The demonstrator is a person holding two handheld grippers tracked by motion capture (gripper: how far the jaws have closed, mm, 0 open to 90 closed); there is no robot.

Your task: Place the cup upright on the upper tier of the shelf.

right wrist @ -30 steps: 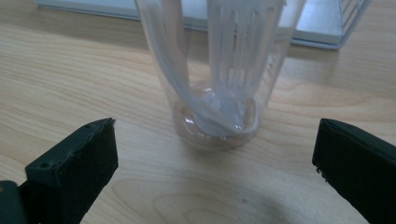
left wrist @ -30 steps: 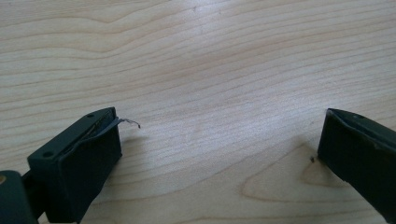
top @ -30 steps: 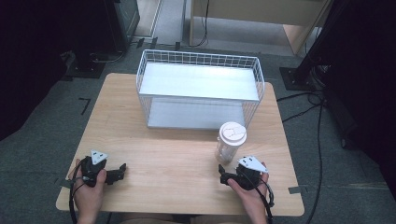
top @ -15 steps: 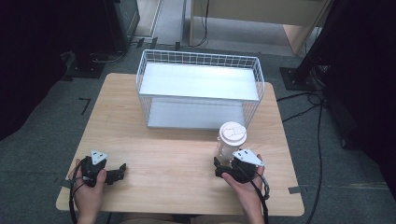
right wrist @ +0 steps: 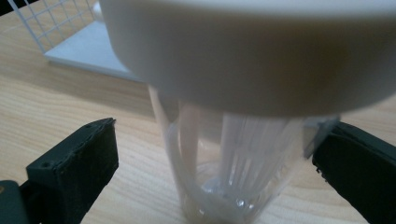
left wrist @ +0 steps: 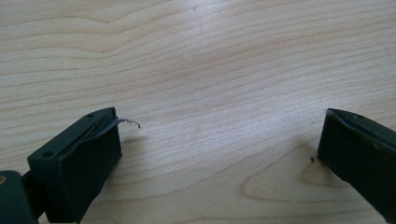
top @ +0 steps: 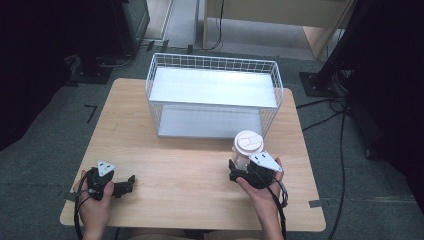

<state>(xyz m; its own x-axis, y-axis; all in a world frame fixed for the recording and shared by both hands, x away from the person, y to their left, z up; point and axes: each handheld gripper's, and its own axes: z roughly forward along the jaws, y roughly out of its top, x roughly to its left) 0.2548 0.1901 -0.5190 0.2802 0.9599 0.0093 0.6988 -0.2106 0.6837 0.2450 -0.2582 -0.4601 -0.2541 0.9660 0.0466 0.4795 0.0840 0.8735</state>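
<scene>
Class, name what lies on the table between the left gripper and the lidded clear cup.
Bare wooden table in the high view separates the left gripper from the cup.

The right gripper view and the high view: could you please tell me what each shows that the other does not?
Right gripper view: the cup's clear ribbed wall, standing between open jaws with gaps either side. High view: the left gripper resting on the table, and the whole wire basket. Both: the cup with its white lid, the basket's edge, the wooden table.
</scene>
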